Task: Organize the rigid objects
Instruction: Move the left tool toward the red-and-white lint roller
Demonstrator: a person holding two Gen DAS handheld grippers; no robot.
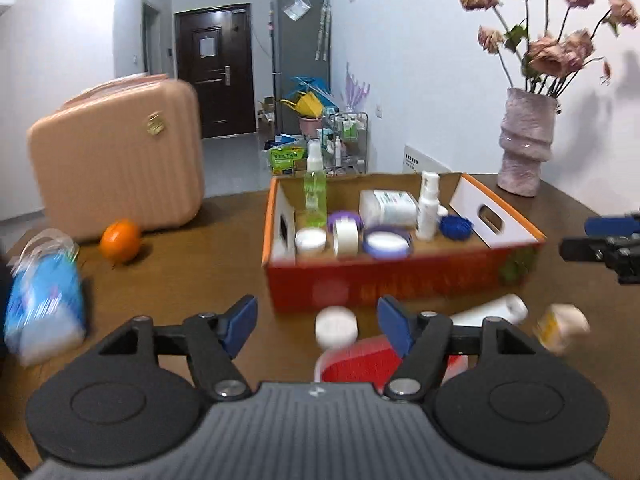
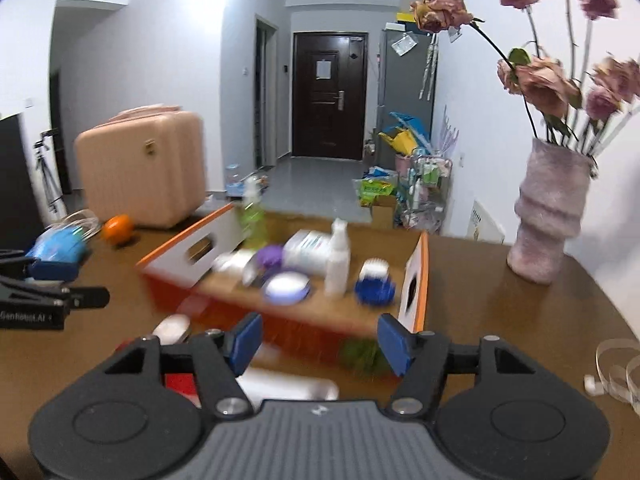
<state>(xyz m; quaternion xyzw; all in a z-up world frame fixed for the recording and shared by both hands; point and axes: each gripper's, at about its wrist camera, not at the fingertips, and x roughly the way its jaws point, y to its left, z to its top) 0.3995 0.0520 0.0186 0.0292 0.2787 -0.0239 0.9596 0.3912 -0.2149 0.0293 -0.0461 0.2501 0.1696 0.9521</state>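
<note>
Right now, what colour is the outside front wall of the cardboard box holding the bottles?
Red-orange, with an orange rim on the box; the left wrist view shows it best.

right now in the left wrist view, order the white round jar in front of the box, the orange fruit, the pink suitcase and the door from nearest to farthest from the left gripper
1. white round jar, on the table just ahead of the left gripper, between its open fingers
2. orange fruit, farther back on the left
3. pink suitcase, behind the fruit at the table's far left
4. door, across the room
</note>
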